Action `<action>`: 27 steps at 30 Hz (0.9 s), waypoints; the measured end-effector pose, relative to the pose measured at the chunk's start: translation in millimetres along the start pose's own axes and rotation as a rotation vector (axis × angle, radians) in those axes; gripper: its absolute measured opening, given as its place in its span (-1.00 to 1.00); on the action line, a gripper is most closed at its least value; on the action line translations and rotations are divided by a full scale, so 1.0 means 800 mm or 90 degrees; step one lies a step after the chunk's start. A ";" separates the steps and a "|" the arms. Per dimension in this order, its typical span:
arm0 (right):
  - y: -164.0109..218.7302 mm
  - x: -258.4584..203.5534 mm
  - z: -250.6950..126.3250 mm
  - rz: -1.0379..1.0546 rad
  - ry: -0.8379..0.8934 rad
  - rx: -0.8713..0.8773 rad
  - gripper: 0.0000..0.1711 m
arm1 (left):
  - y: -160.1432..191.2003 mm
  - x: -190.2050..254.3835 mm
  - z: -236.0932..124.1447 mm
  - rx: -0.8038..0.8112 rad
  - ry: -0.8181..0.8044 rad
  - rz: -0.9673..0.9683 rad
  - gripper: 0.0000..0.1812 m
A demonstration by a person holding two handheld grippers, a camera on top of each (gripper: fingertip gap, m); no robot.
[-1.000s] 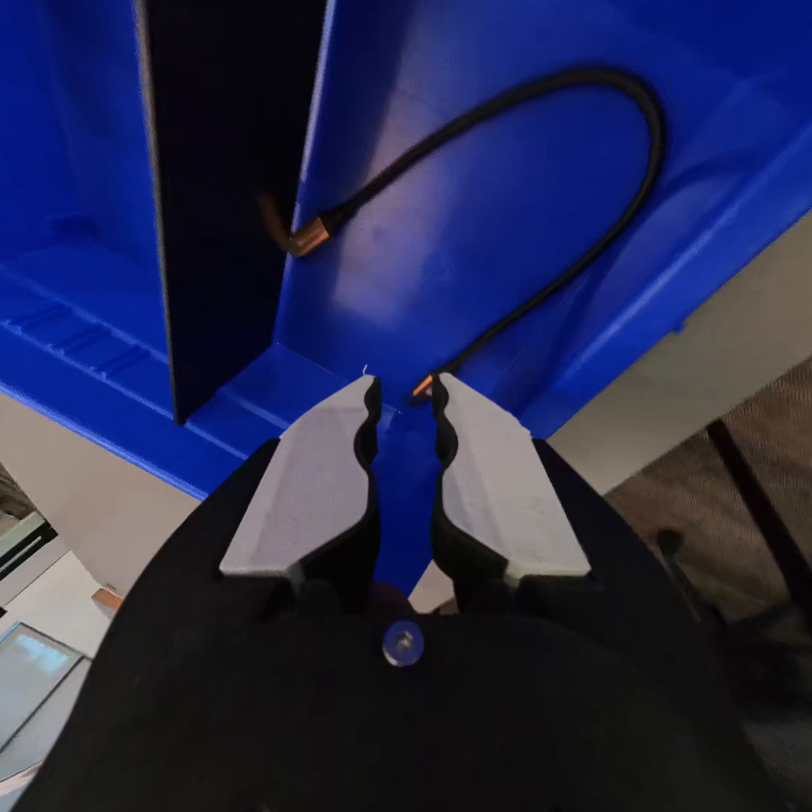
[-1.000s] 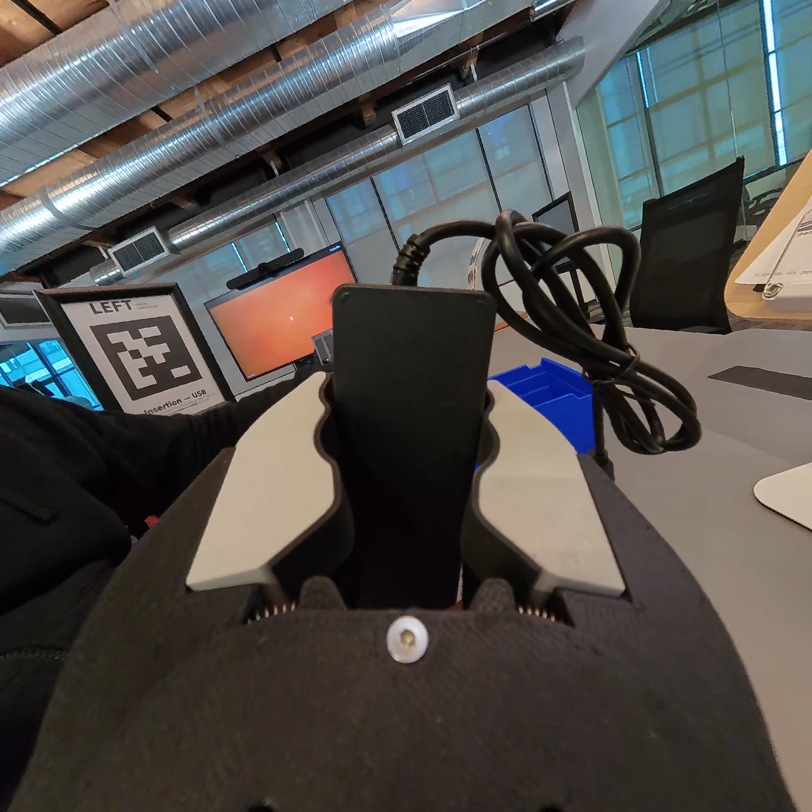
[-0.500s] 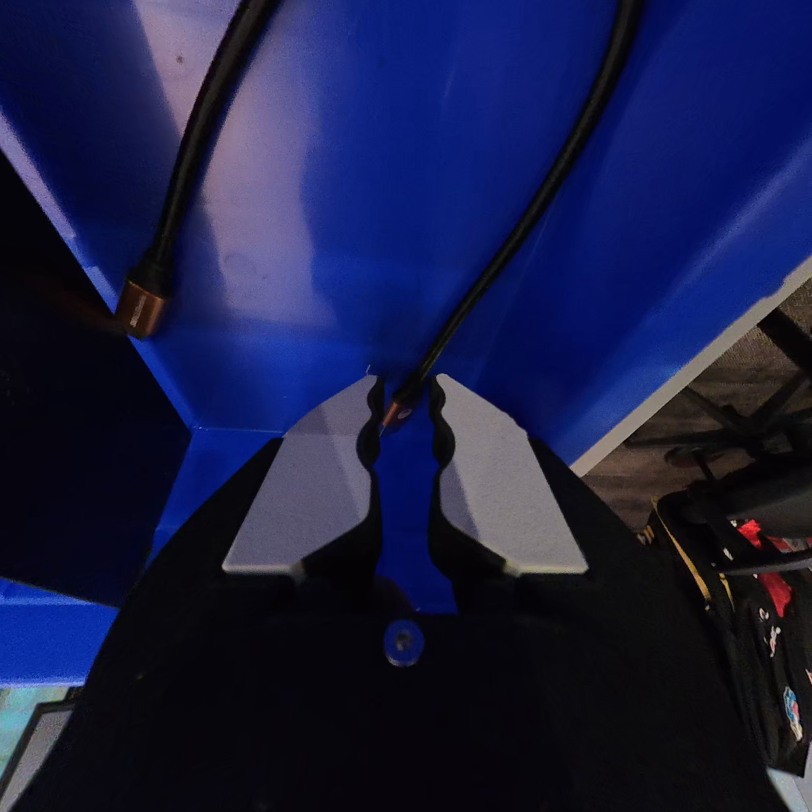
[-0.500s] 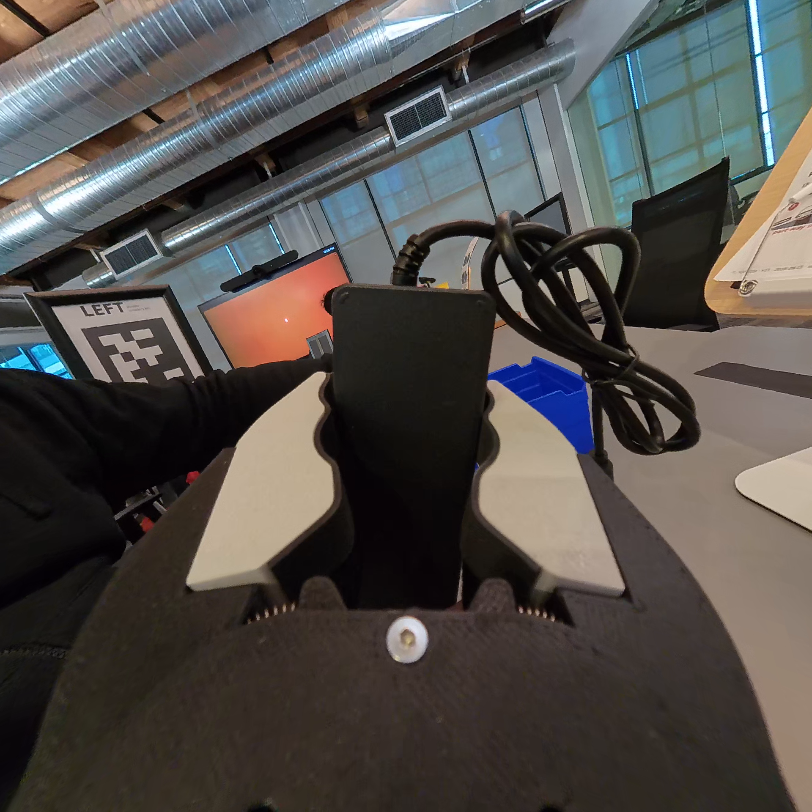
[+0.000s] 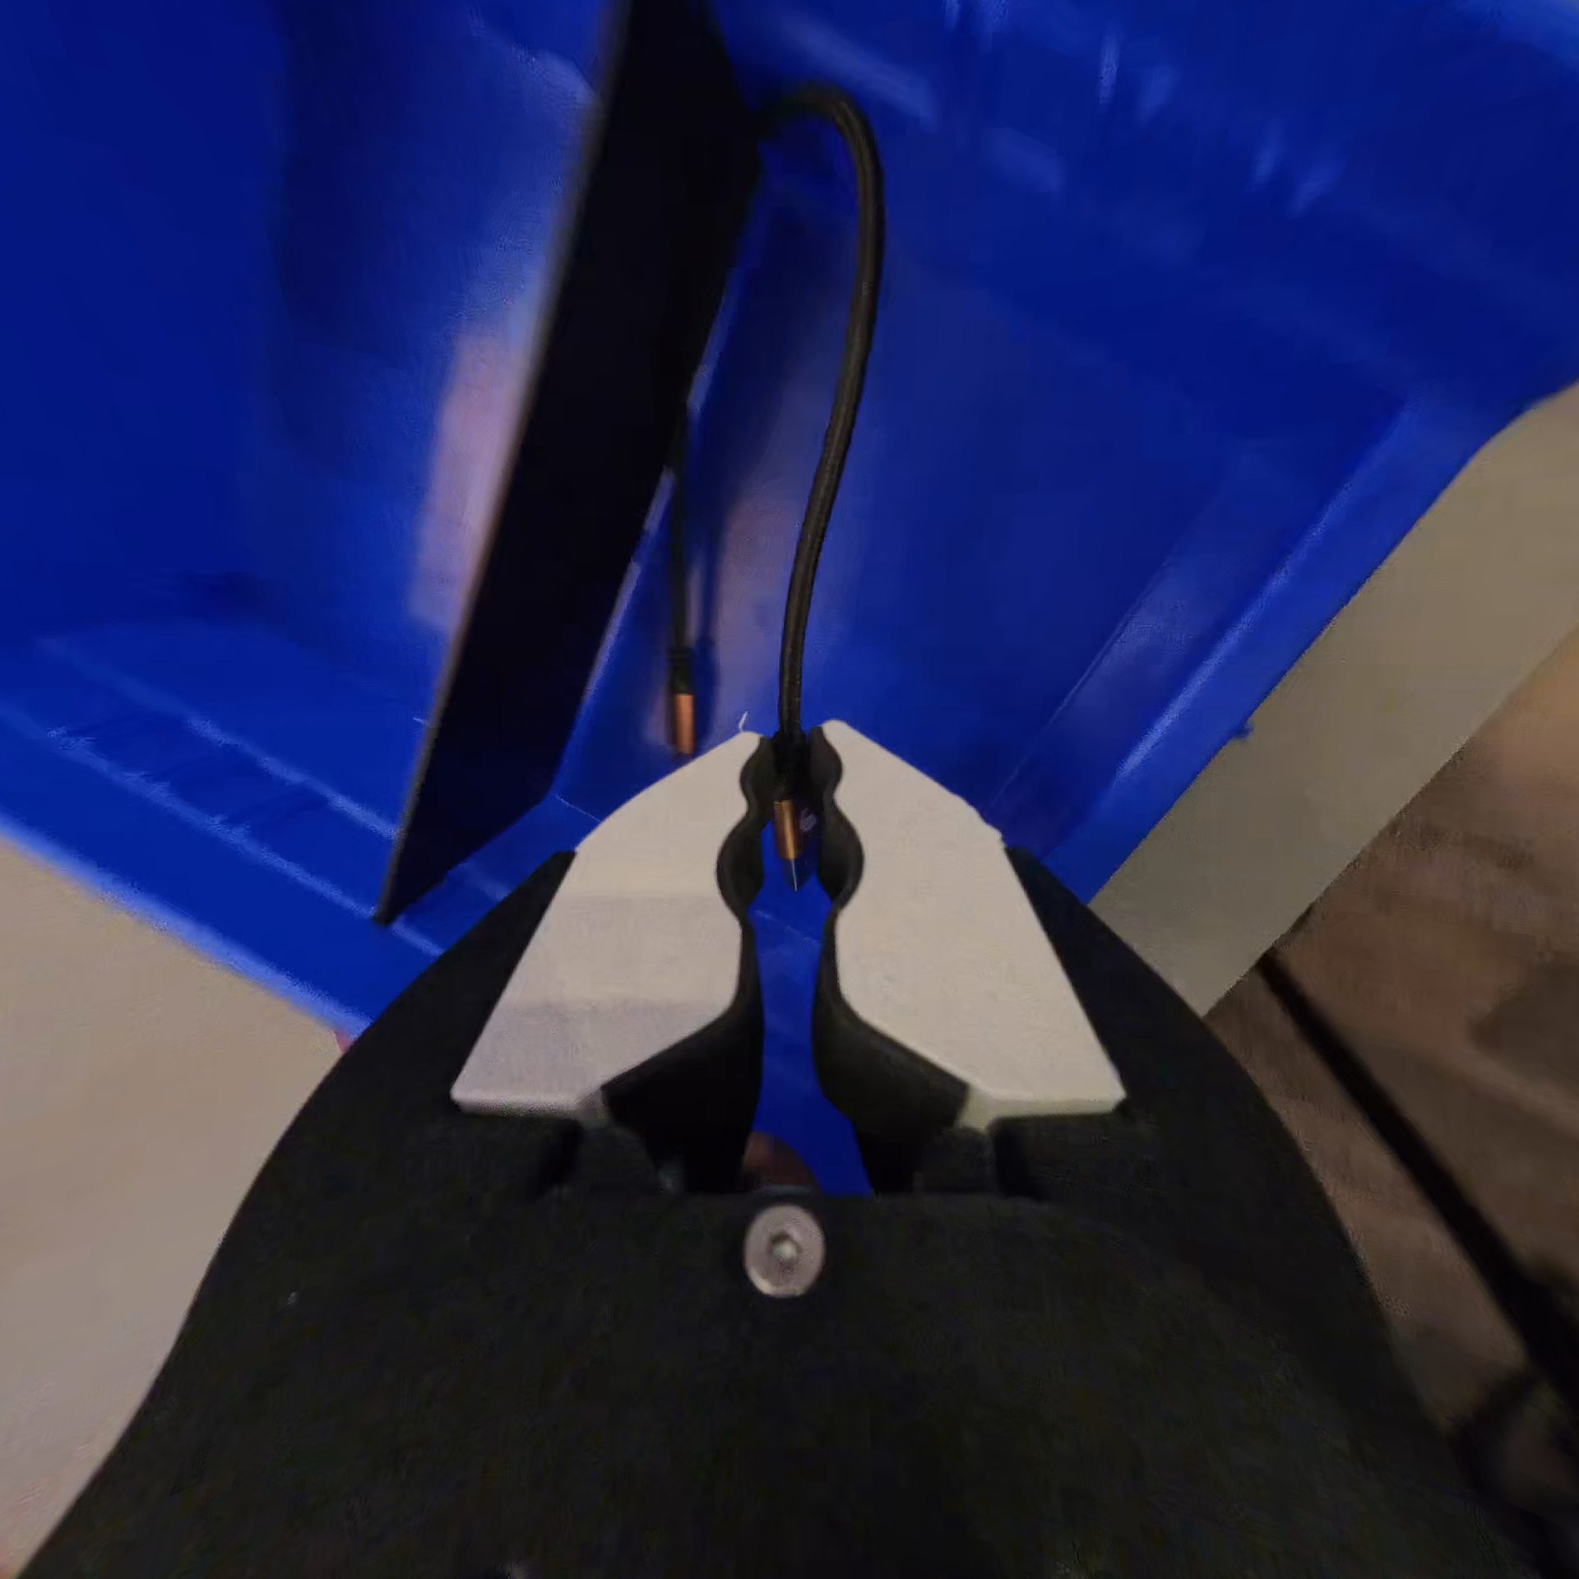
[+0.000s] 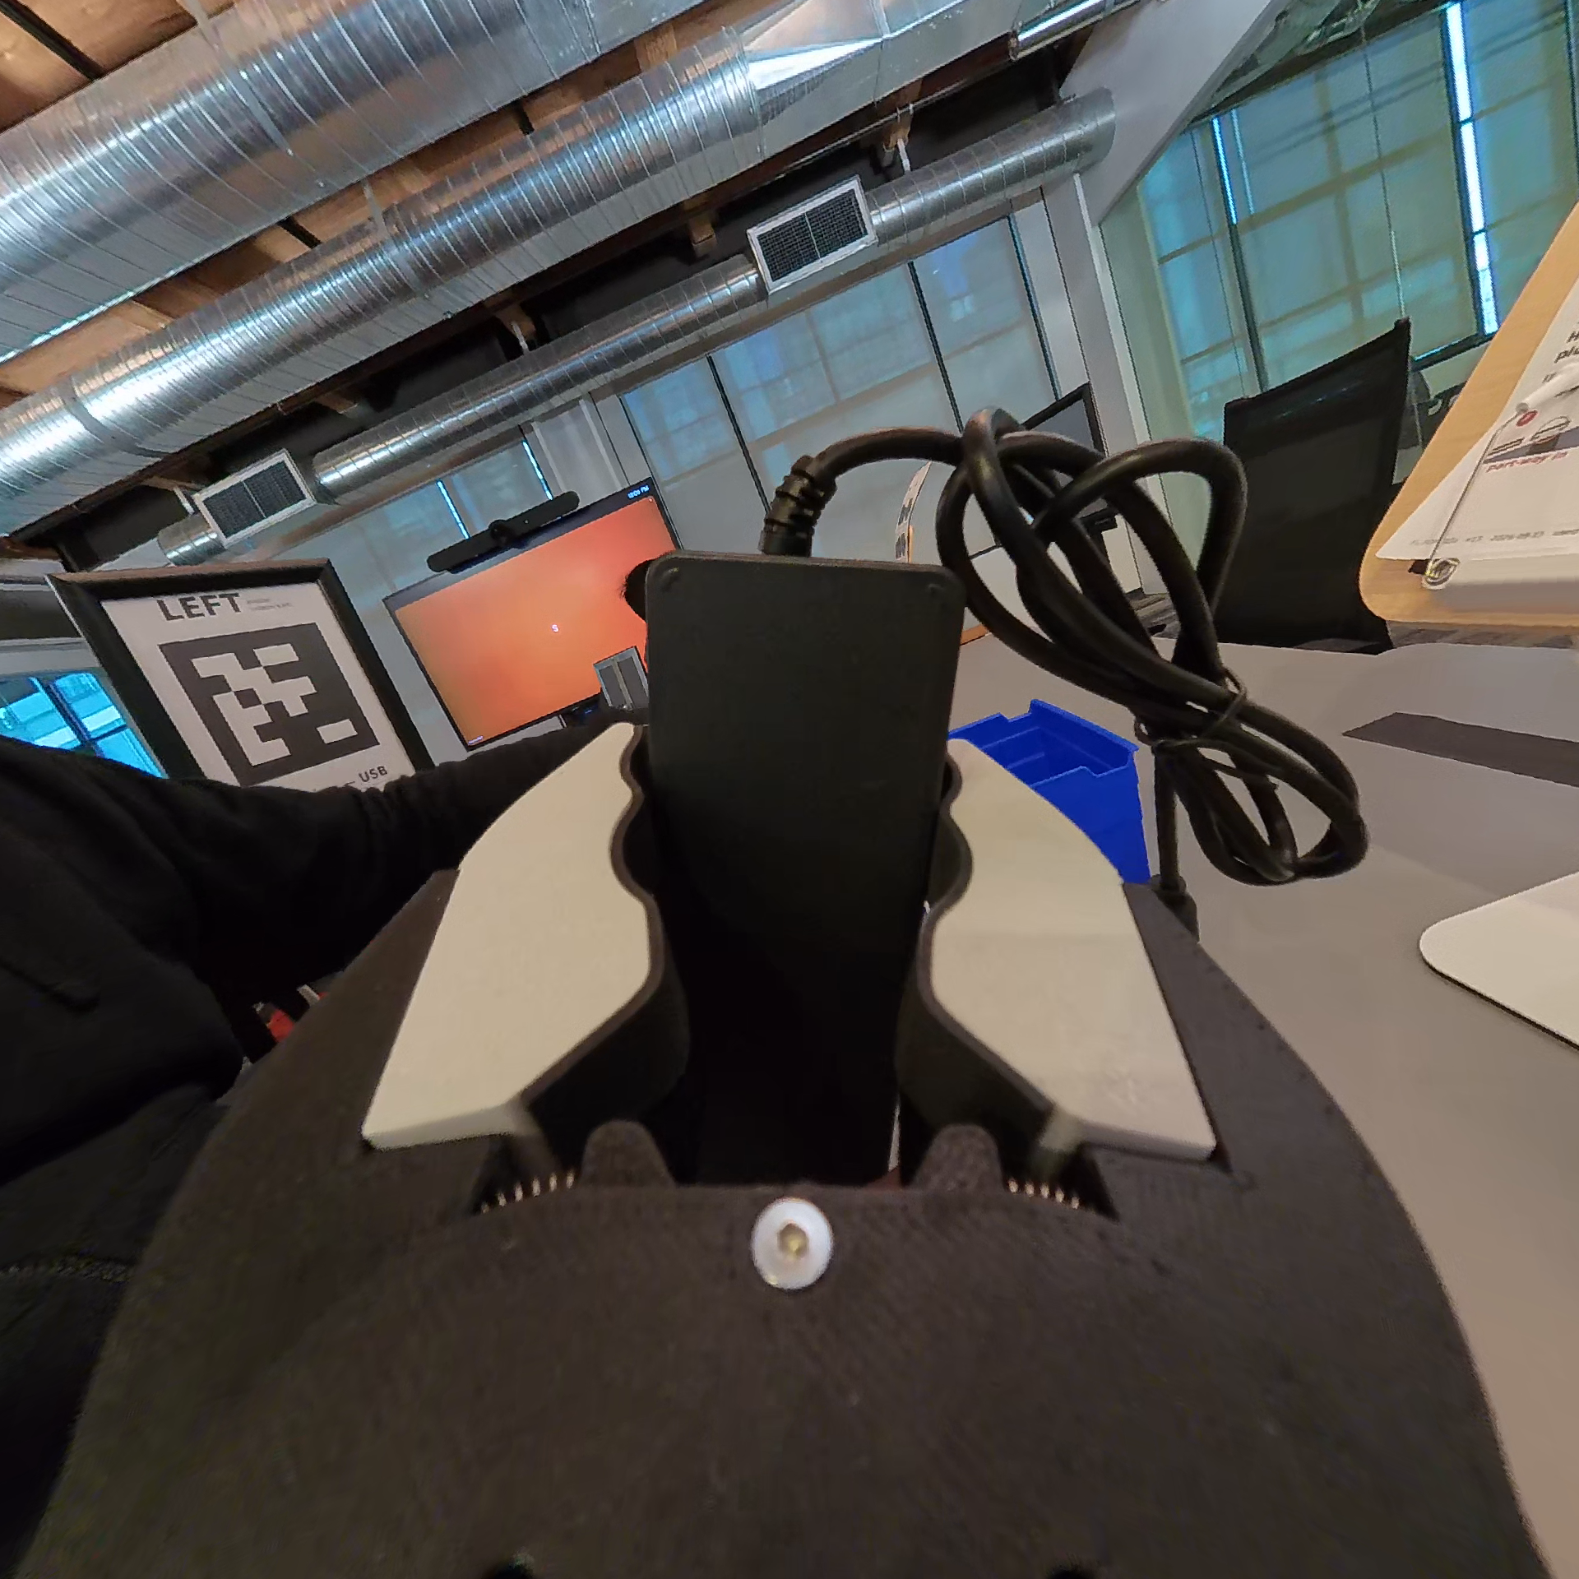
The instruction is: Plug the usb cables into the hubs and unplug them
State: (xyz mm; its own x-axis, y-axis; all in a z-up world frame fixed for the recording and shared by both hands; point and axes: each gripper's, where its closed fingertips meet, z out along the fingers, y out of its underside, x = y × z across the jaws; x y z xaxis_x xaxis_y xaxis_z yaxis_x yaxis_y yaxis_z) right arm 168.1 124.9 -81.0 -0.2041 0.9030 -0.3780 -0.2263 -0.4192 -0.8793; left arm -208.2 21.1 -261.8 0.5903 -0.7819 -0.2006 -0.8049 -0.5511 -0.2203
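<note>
My left gripper (image 5: 790,752) is shut on one end of a short black braided USB cable (image 5: 842,444), just behind its copper-coloured plug (image 5: 787,830), which points back between the fingers. The cable arches up over a blue bin (image 5: 1111,342) and its other copper plug (image 5: 682,722) hangs beside a black divider (image 5: 581,478). My right gripper (image 6: 790,769) is shut on a black USB hub (image 6: 795,795), held upright above the grey table (image 6: 1333,940). The hub's own black cord (image 6: 1153,666) hangs in a tied coil at its upper right.
A second blue bin (image 6: 1059,769) sits on the table behind the hub. A person's black sleeve (image 6: 214,871) reaches across at the left. A framed marker sign (image 6: 248,675), an orange screen (image 6: 530,615) and a white pad (image 6: 1512,957) at the right edge are around it.
My left gripper has closed on the cable end and drawn back from the bin; the cable now arches up from its fingertips. The right gripper still holds the hub, almost unmoved.
</note>
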 end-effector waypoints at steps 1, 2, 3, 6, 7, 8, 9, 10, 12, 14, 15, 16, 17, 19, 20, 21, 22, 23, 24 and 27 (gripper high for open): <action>0.000 -0.001 0.001 -0.001 0.000 -0.001 -0.29 | -0.013 -0.003 -0.015 0.052 -0.013 -0.029 -0.91; 0.001 -0.001 0.001 -0.002 0.000 -0.002 -0.29 | -0.029 -0.007 -0.032 0.116 -0.026 -0.060 -0.91; 0.001 -0.002 0.002 -0.003 0.000 -0.002 -0.29 | -0.045 -0.012 -0.051 0.183 -0.040 -0.092 -0.91; 0.001 -0.003 0.004 -0.003 -0.002 -0.002 -0.29 | -0.086 -0.019 -0.104 0.368 -0.061 -0.170 -0.92; 0.001 -0.004 0.004 -0.004 -0.001 -0.004 -0.29 | -0.099 -0.018 -0.118 0.416 -0.061 -0.188 -0.92; 0.001 -0.005 0.005 -0.005 -0.002 -0.004 -0.29 | -0.111 -0.015 -0.130 0.448 -0.065 -0.197 -0.92; 0.001 -0.006 0.005 -0.006 -0.002 -0.004 -0.29 | -0.123 -0.011 -0.139 0.475 -0.068 -0.204 -0.92; 0.001 -0.007 0.005 -0.008 -0.001 -0.004 -0.29 | -0.137 -0.006 -0.147 0.499 -0.062 -0.208 -0.92; -0.001 -0.008 0.004 -0.011 0.000 -0.002 -0.29 | -0.166 0.006 -0.157 0.530 -0.043 -0.225 -0.92; -0.004 -0.008 0.003 -0.014 0.003 0.003 -0.29 | -0.199 0.023 -0.155 0.540 -0.019 -0.229 -0.92; -0.006 -0.008 0.001 -0.018 0.005 0.007 -0.29 | -0.215 0.031 -0.151 0.537 -0.017 -0.228 -0.92; -0.009 -0.008 0.000 -0.020 0.007 0.011 -0.29 | -0.233 0.040 -0.150 0.550 -0.007 -0.228 -0.92; -0.011 -0.008 -0.001 -0.022 0.010 0.015 -0.29 | -0.253 0.049 -0.148 0.570 0.015 -0.241 -0.92; -0.016 -0.007 -0.005 -0.029 0.015 0.022 -0.29 | -0.285 0.060 -0.133 0.584 0.030 -0.289 -0.92; -0.019 -0.006 -0.007 -0.033 0.020 0.026 -0.29 | -0.301 0.066 -0.122 0.594 0.051 -0.324 -0.92; -0.021 -0.005 -0.009 -0.036 0.024 0.031 -0.29 | -0.315 0.077 -0.107 0.588 0.083 -0.353 -0.92; -0.023 -0.004 -0.012 -0.039 0.029 0.034 -0.29 | -0.325 0.082 -0.089 0.576 0.075 -0.375 -0.92; -0.025 -0.003 -0.014 -0.042 0.034 0.036 -0.29 | -0.334 0.086 -0.073 0.569 0.061 -0.385 -0.92; -0.027 -0.001 -0.017 -0.045 0.041 0.039 -0.29 | -0.342 0.095 -0.055 0.556 0.079 -0.392 -0.92; -0.032 0.005 -0.026 -0.043 0.053 0.051 -0.29 | -0.352 0.108 -0.002 0.524 0.101 -0.444 -0.92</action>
State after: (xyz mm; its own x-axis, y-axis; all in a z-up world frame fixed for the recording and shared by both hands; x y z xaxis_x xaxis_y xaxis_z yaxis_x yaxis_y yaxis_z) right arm 192.9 141.4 -65.8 -0.1075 0.9327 -0.3442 -0.3126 -0.3603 -0.8789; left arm 69.4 108.4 -215.2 0.8384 -0.4347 0.3290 0.0265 -0.5703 -0.8210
